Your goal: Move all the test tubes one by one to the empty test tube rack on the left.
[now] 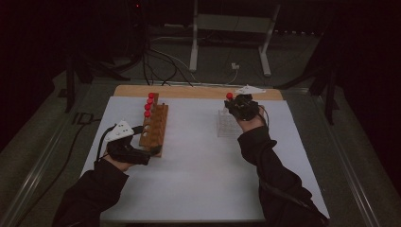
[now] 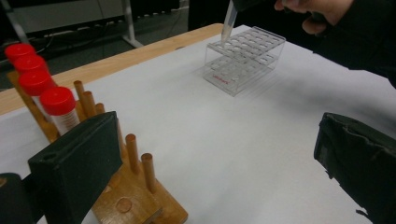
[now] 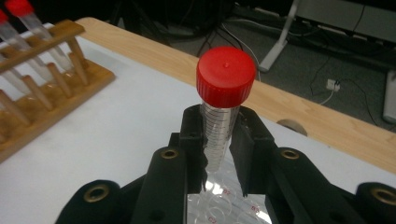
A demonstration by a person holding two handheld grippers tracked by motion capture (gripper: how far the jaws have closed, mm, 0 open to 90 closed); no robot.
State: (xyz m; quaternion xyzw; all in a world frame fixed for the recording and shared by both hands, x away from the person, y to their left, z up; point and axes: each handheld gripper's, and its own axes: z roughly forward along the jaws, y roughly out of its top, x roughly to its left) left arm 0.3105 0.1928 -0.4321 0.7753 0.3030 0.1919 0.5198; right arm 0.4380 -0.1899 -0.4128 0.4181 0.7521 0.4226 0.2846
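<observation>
Red-capped clear plastic tube (image 3: pixel 223 105) stands clamped upright between the jaws of the right gripper (image 3: pixel 219 154) at the centre of the right gripper view — its tip just above the clear plastic grid rack (image 2: pixel 243 58) on the white tabletop (image 1: pixel 198 165). At the high view's left, the left gripper (image 1: pixel 153 151) rests with jaws wide apart — one against the near end of the wooden peg rack (image 1: pixel 155 126) of red-capped tubes.
</observation>
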